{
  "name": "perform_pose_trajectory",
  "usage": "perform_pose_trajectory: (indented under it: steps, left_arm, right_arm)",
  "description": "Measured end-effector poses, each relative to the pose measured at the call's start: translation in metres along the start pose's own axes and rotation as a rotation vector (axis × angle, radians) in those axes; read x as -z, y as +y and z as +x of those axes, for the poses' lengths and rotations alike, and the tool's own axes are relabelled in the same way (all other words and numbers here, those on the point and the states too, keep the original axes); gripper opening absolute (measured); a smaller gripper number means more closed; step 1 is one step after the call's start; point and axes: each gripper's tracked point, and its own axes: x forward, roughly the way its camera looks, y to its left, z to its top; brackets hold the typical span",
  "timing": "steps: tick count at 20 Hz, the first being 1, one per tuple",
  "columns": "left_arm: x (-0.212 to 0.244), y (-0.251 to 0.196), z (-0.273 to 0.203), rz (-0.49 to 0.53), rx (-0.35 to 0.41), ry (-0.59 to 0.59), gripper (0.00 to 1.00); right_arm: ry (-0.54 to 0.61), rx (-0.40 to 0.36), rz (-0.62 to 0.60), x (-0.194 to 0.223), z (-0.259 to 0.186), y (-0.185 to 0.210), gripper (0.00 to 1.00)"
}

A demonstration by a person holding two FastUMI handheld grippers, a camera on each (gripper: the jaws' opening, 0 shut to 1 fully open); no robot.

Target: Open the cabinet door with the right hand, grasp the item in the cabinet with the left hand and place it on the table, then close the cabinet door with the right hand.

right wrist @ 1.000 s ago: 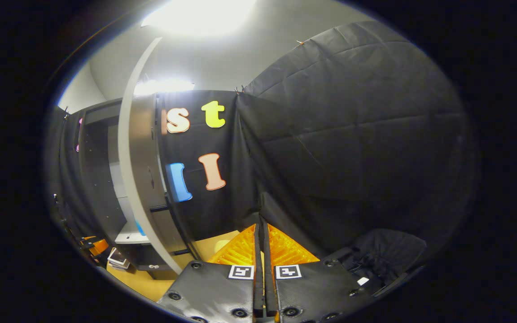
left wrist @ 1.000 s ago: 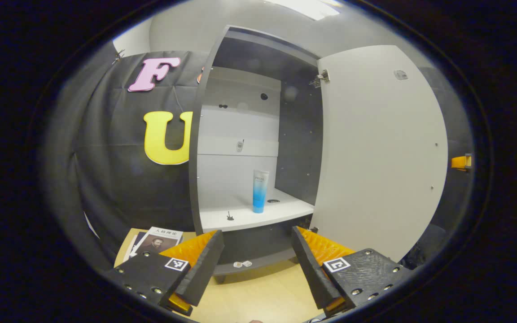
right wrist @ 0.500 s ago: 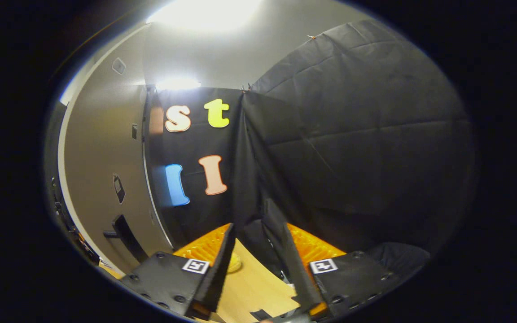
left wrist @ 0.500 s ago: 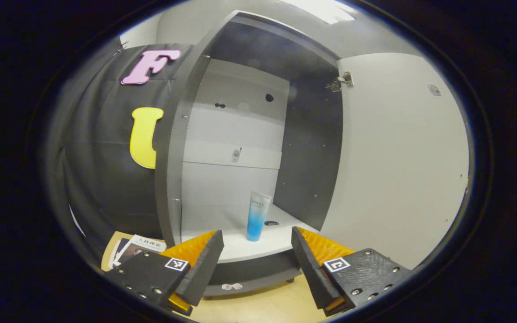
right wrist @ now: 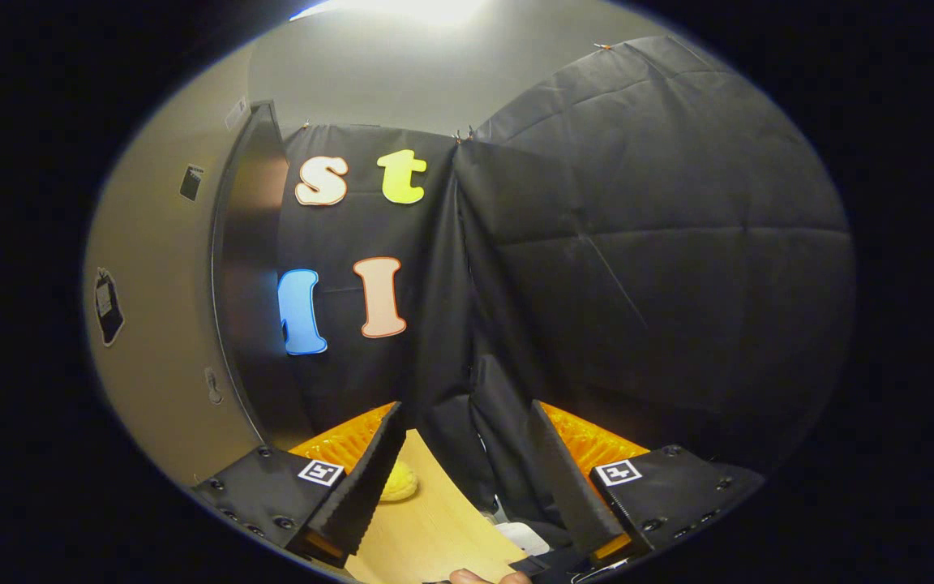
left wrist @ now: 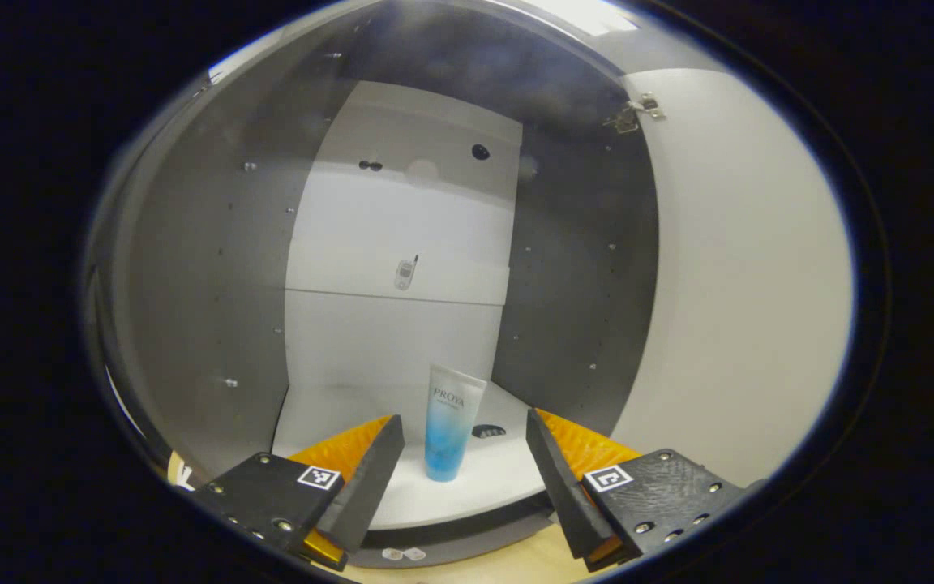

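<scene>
The left gripper (left wrist: 460, 470) has its jaws spread wide, with nothing between them. Seen in the left gripper view, the tube (left wrist: 449, 423) appears in the gap between the two fingers but farther in, apart from both. It stands upright on the white shelf (left wrist: 483, 487) of the cabinet (left wrist: 191, 268), near the shelf's front edge and roughly midway across it. A small dark thing (left wrist: 488, 431) lies on the shelf just right of the tube, toward the back right corner; what it is cannot be told. The door (left wrist: 743, 276) stands swung open on the right, its hinge (left wrist: 633, 113) at the top corner. Below the shelf's front edge a strip of counter (left wrist: 516, 564) shows.

The right gripper (right wrist: 460, 478) also has its jaws spread apart, empty, and points away from the cabinet toward the cloth wall (right wrist: 637, 268). In the right gripper view the door (right wrist: 159, 324) fills the left side, edge on. The counter (right wrist: 426, 531) runs beneath the fingers, with a small yellow thing (right wrist: 396, 483) on it beside the left finger. A fingertip (right wrist: 475, 577) shows at the bottom edge.
</scene>
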Motion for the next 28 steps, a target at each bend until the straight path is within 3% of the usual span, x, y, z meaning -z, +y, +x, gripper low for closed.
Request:
perform_pose_trajectory:
  steps: [1,2,6,8,9,11,13,15,16,17,19,22,23,28]
  left_arm:
    - [0.006,0.004,0.012,0.006,-0.011,0.012,0.89]
    - [0.011,0.007,0.021,0.010,-0.023,0.026,0.93]
    - [0.029,0.008,0.047,0.011,-0.027,0.057,0.93]
    - [0.032,0.008,0.052,0.006,-0.033,0.053,0.88]
    - [0.033,0.010,0.054,0.004,-0.042,0.051,0.75]
    - [0.038,0.011,0.054,-0.001,-0.042,0.057,0.60]
    - [0.040,0.009,0.053,0.005,-0.048,0.063,0.61]
    - [0.040,0.007,0.051,0.032,-0.046,0.061,0.47]
    - [0.040,0.007,0.050,0.044,-0.048,0.056,0.50]
    - [0.039,0.005,0.049,0.059,-0.048,0.055,0.39]
    - [0.040,-0.002,0.044,0.073,-0.037,0.054,0.43]
    - [0.037,-0.011,0.033,0.060,-0.022,0.042,0.39]
    - [0.031,-0.012,0.025,0.068,-0.023,0.030,0.35]
    - [0.004,-0.010,-0.030,0.081,-0.033,-0.025,0.39]
  right_arm:
    - [0.001,-0.004,0.006,0.000,0.007,-0.001,0.94]
    - [0.006,-0.010,0.014,0.003,0.015,0.000,0.94]
    - [0.039,-0.034,0.037,0.014,0.040,-0.001,0.94]
    - [0.049,-0.048,0.027,0.019,0.050,0.000,0.95]
    - [0.052,-0.058,0.026,0.021,0.053,0.001,0.95]
    - [0.055,-0.081,0.026,0.023,0.058,0.007,0.92]
    - [0.056,-0.095,0.029,0.024,0.064,0.007,0.95]
    - [0.061,-0.099,0.029,0.026,0.067,0.006,0.95]
    - [0.062,-0.102,0.029,0.027,0.067,0.006,0.96]
    - [0.063,-0.104,0.030,0.027,0.066,0.006,0.92]
    - [0.061,-0.106,0.036,0.027,0.065,0.005,0.95]
    - [0.064,-0.096,0.043,0.031,0.063,0.000,0.95]
    - [0.062,-0.091,0.046,0.030,0.061,-0.001,0.95]
    - [0.054,-0.083,0.066,0.030,0.045,-0.003,0.92]
